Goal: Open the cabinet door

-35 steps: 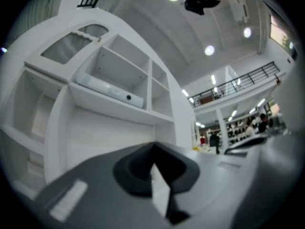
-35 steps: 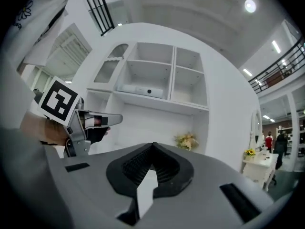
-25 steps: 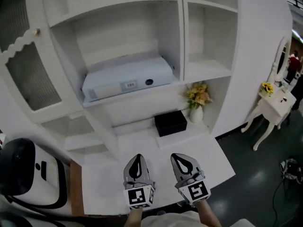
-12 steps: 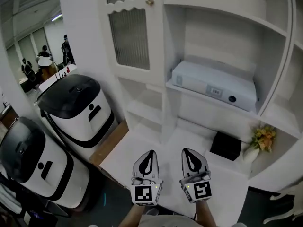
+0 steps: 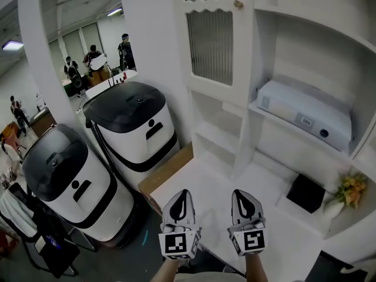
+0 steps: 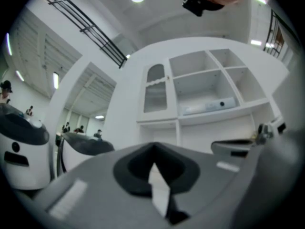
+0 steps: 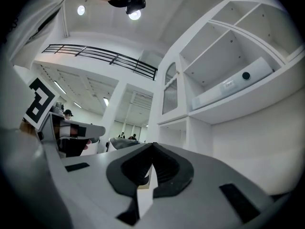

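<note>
The cabinet door (image 5: 211, 40), white-framed with ribbed glass and a small round knob (image 5: 238, 4), stands closed at the upper left of the white shelf unit. It also shows far ahead in the left gripper view as the cabinet door (image 6: 155, 92) and in the right gripper view as the cabinet door (image 7: 170, 97). My left gripper (image 5: 183, 192) and right gripper (image 5: 239, 192) hang side by side low in the head view, well short of the door. Both are shut and hold nothing, as the left gripper (image 6: 152, 148) and right gripper (image 7: 152, 146) show close up.
A white box-shaped device (image 5: 305, 113) lies on an open shelf, with a black box (image 5: 305, 192) and a vase of flowers (image 5: 348, 191) on the ledge below. Two white-and-black machines (image 5: 132, 128) (image 5: 67, 181) stand on the floor at left. People stand far back.
The view has swung left: the glass door came from the left edge to top centre and the two machines came into sight. Both grippers moved along with it, still shut.
</note>
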Tool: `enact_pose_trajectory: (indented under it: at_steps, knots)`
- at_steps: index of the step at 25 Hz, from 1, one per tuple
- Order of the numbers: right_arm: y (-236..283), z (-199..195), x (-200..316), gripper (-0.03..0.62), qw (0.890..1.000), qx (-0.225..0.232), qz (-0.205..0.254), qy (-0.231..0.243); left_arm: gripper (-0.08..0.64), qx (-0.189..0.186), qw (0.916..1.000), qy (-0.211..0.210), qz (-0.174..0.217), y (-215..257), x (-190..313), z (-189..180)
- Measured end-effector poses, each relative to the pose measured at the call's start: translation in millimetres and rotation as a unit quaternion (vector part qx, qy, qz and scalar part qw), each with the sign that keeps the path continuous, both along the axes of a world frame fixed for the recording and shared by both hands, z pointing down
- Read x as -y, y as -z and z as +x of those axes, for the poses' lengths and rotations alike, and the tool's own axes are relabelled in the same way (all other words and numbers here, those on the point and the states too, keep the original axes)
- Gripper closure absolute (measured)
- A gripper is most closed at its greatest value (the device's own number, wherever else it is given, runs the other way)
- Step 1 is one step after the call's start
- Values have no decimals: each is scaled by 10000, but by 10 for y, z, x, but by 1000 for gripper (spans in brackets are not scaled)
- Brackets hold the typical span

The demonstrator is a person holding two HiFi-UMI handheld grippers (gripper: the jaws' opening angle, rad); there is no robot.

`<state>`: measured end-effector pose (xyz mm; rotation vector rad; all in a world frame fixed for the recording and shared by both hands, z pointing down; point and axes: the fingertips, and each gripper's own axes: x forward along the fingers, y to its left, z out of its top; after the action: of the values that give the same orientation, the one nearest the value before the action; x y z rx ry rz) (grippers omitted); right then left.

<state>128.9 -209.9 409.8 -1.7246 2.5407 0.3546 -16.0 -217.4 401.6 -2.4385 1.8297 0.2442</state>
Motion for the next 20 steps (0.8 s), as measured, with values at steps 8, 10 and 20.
enact_pose_trajectory:
  at_steps: [8,10,20]
  knots:
    - [-92,-213,14,592,9998,-108,-161,56,555,-170,9998,102,-49,-20,88,-255]
    - [-126,-232,30,592,9996,-188,-216,68,555,-146,9998,113,-67,-22,112,-264]
    - [-36,-217,156,592,9997,-222,-140,-25,555,-94,9997,39,-205,16,273,-212]
